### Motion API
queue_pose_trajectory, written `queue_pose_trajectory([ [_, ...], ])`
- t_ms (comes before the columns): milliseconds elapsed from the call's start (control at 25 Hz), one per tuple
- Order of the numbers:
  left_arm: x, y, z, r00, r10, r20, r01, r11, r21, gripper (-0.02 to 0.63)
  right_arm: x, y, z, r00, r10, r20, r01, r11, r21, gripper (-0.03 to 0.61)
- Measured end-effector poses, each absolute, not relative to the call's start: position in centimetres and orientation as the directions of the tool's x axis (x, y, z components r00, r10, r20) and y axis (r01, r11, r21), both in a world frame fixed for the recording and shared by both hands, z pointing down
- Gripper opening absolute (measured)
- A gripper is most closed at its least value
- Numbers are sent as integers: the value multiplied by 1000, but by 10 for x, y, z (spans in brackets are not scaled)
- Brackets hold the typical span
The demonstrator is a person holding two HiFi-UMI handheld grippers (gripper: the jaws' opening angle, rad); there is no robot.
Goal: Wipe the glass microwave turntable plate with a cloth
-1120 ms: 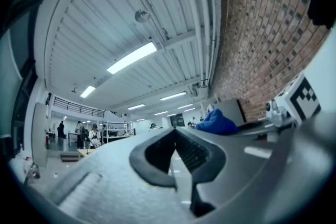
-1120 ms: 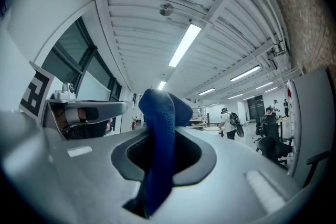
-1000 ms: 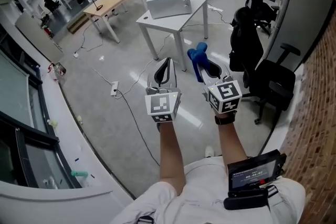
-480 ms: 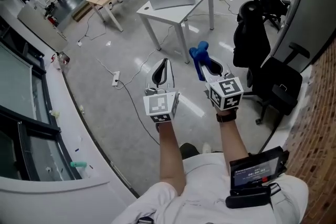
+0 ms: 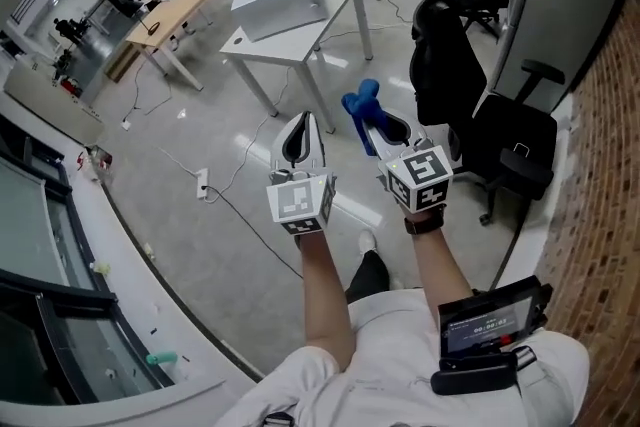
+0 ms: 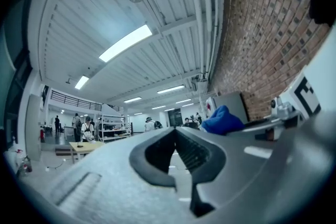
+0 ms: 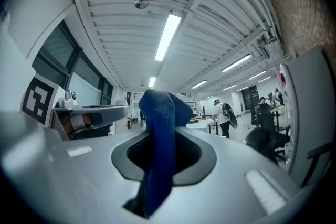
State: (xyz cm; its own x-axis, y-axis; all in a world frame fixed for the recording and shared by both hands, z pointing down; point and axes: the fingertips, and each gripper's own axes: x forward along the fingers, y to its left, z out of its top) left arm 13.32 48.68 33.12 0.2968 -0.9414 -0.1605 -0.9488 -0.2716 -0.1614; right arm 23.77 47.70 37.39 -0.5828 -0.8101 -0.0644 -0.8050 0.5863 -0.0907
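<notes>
My right gripper (image 5: 374,122) is shut on a blue cloth (image 5: 358,102), which sticks out past its tips; in the right gripper view the cloth (image 7: 160,134) hangs bunched between the jaws. My left gripper (image 5: 303,122) is shut with nothing in it, its jaws meeting at the tip (image 6: 176,131). Both are held up in the air side by side, pointing ahead. The cloth (image 6: 222,119) also shows in the left gripper view, to the right. A grey microwave (image 5: 275,0) stands on a white table (image 5: 300,40) further ahead. No glass plate is in view.
Black office chairs (image 5: 448,65) (image 5: 515,150) stand right of the white table. A wooden table (image 5: 170,10) is at the far left, with people and shelves beyond it. A cable and power strip (image 5: 202,183) lie on the floor. Brick wall (image 5: 600,115) at right, windows at left.
The view has shifted, so the white table and microwave now sit further left. Both grippers stay held up in front as before, the right still holding the cloth. A shoe now shows below.
</notes>
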Motion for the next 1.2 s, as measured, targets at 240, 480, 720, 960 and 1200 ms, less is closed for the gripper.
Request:
queue_pose_trajectory([
  [240, 153, 442, 332, 354, -920, -169, -931, -331, -153, 3, 269, 434, 368, -505, -861, -63, -857, 509, -76, 66],
  [480, 116, 382, 315, 313, -924, -218, -948, -292, -126, 3, 229, 373, 359, -548, -835, -55, -835, 550, -33, 66],
  [720, 56, 322, 287, 257, -927, -273, -966, -235, -110, 3, 159, 318, 333, -612, -786, -90, -790, 613, 13, 66],
  [960, 18, 272, 293, 252, -934, -253, -966, -230, -115, 3, 118, 266, 346, -625, -779, -53, -779, 627, -15, 66],
  [1200, -1, 239, 321, 264, -942, -207, -964, -253, -79, 3, 103, 225, 363, -615, -789, -20, -788, 615, -30, 66],
])
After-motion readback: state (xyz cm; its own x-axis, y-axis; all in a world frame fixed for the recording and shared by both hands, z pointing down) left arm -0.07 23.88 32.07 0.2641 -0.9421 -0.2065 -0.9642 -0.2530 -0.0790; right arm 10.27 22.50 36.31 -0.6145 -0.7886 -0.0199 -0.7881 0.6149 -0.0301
